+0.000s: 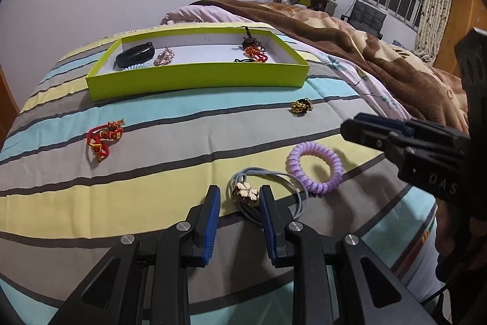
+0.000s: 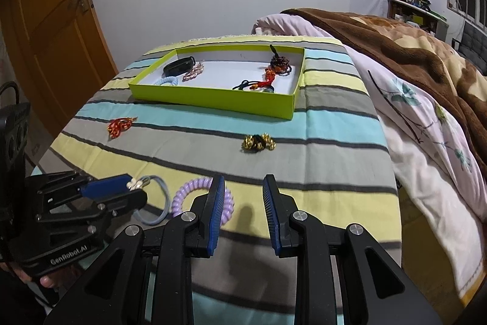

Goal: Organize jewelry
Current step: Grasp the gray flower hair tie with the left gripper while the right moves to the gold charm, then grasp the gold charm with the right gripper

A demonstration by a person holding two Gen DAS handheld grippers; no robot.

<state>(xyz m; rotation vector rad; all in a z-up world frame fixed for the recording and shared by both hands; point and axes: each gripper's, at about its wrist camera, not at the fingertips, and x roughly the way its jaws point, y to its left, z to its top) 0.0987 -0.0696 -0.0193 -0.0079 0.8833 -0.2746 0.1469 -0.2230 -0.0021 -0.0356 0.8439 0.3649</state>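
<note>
On the striped bedspread lies a grey hair tie with a cream clover charm point(image 1: 245, 192). My left gripper point(image 1: 240, 198) is open around the charm, which sits near the right pad and apart from the left one. From the right wrist view the left gripper point(image 2: 135, 188) has the charm point(image 2: 134, 183) at its tip. A purple spiral hair tie point(image 1: 315, 169) lies just right of it. My right gripper point(image 2: 243, 188) is open with nothing between its fingers; the purple tie point(image 2: 188, 191) lies beside and under its left finger. The right gripper point(image 1: 353, 128) hovers beyond the purple tie.
A lime-green box point(image 1: 197, 78) farther back holds a black band point(image 1: 135, 55), a sparkly clip, a pale blue spiral tie and red and dark beaded cords. A red cord bracelet point(image 1: 105, 137) and a gold-and-black piece point(image 1: 301, 105) lie loose. Brown blanket point(image 1: 365, 51) at right.
</note>
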